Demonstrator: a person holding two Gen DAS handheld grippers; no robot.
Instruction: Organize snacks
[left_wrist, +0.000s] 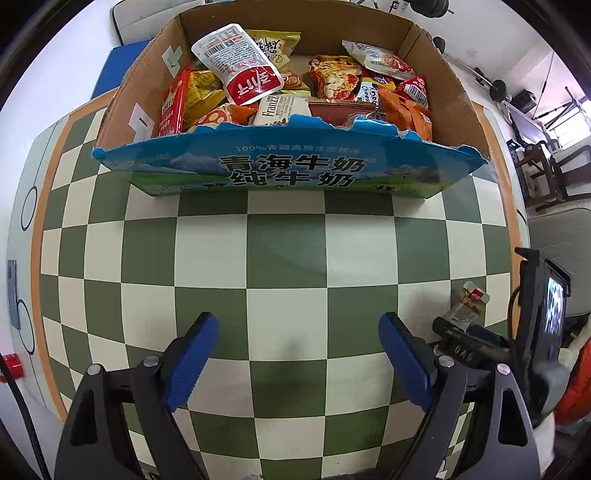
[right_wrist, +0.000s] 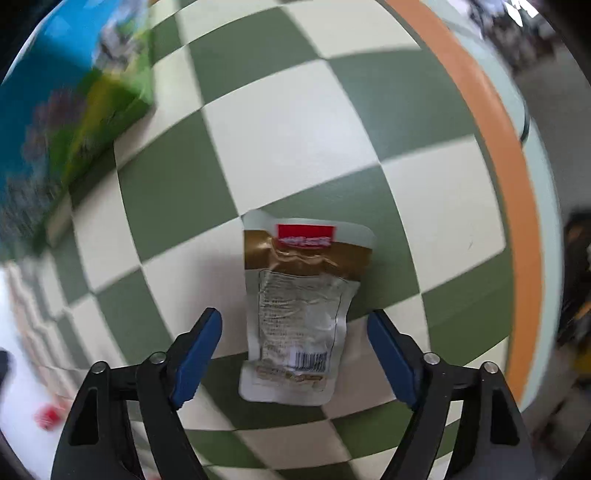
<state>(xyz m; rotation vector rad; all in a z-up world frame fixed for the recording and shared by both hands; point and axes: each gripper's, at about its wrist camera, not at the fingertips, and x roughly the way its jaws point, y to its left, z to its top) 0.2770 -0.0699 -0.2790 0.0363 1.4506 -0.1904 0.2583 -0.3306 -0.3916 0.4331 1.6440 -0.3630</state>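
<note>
Two sets of tongs point straight down at the checkered cloth you are working over. Your right gripper has its blue pads spread apart, and nothing is pinched between them: the small pouch with the gold band and red label lies flat on the cloth between the two fingers, touching neither pad, its barcode end toward you. Your left gripper is spread wide too, with only bare green and cream squares beneath it.

From the left wrist view you can see that same pouch off to the right of the left tongs, partly hidden behind the right tool. Farther out, at the far side of the cloth, stands the open cardboard box with its torn blue front wall and printed milk lettering. It is heaped with snack packets; a white and red sachet lies tilted on top of the pile at the left, and orange packets crowd the right side. The pouch on the cloth sits well apart from the box.
</note>
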